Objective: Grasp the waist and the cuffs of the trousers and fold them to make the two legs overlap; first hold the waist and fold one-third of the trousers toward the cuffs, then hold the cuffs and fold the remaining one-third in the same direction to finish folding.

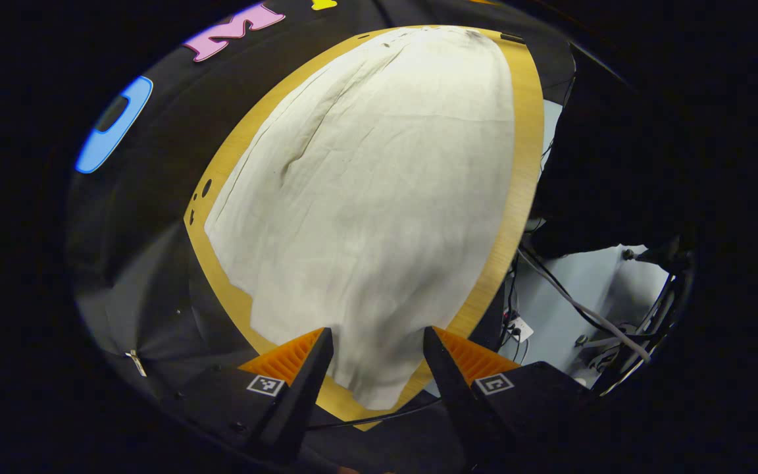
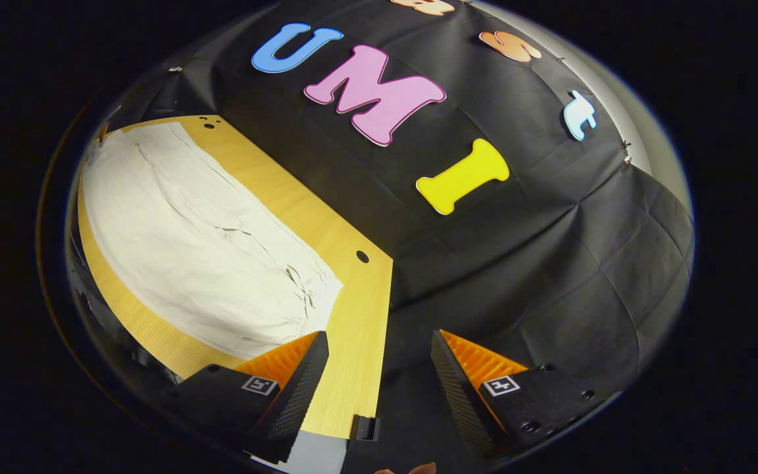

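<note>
Cream trousers (image 1: 372, 197) lie spread flat along a wooden table (image 1: 524, 164), nearly covering it, with creases down one side. My left gripper (image 1: 378, 359) hovers open above their near end, which drapes toward the table corner; nothing sits between its fingers. In the right gripper view the same trousers (image 2: 201, 250) stretch away to the left along the table (image 2: 353, 329). My right gripper (image 2: 379, 375) is open over the table's end edge, to the right of the trousers' nearest corner and not touching the cloth.
Black cloth walls (image 2: 517, 263) stand close behind and beside the table. Past the table's right edge in the left gripper view, cables (image 1: 583, 309) and a plug strip lie on a pale floor (image 1: 570, 289). A small dark clamp (image 2: 366, 428) sits on the table's end.
</note>
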`<state>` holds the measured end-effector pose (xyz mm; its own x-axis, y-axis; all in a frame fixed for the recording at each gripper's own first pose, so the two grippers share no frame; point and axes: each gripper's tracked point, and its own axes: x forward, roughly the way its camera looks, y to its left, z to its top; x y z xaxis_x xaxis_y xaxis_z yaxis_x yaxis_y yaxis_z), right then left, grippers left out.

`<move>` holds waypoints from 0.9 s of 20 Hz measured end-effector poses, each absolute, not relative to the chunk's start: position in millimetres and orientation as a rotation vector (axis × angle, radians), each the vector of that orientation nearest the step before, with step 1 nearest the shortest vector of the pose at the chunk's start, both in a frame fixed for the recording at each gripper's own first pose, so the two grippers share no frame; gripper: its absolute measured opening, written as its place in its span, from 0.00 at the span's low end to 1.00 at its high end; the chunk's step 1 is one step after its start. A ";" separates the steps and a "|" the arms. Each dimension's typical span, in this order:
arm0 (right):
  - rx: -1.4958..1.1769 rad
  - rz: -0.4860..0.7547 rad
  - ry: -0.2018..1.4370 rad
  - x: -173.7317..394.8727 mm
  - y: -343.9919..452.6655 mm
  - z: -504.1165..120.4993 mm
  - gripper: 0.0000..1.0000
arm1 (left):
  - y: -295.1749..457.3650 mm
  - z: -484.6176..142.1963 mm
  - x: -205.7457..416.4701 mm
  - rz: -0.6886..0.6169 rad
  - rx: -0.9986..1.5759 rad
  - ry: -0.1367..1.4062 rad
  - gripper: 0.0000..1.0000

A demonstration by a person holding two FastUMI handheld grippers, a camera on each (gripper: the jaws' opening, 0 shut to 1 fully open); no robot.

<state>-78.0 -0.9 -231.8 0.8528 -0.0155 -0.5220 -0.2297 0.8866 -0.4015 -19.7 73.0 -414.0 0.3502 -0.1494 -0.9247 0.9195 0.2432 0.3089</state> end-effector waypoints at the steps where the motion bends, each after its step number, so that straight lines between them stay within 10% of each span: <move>1: -0.469 0.115 0.540 -76.9 -1.6 -232.8 0.96 | 68.0 -415.4 -16.9 -0.909 1.064 0.928 0.88; 4: -0.470 0.136 0.547 -75.5 -1.0 -239.8 0.96 | 69.1 -418.0 7.0 -0.914 1.137 0.936 0.86; 13: -0.742 0.511 0.572 -65.3 33.2 -316.1 0.96 | 55.1 -427.1 16.8 -1.007 1.158 1.073 0.08; 18: -0.949 0.799 0.580 -86.0 55.0 -381.4 0.96 | 56.9 -427.8 15.3 -0.970 1.205 1.036 0.06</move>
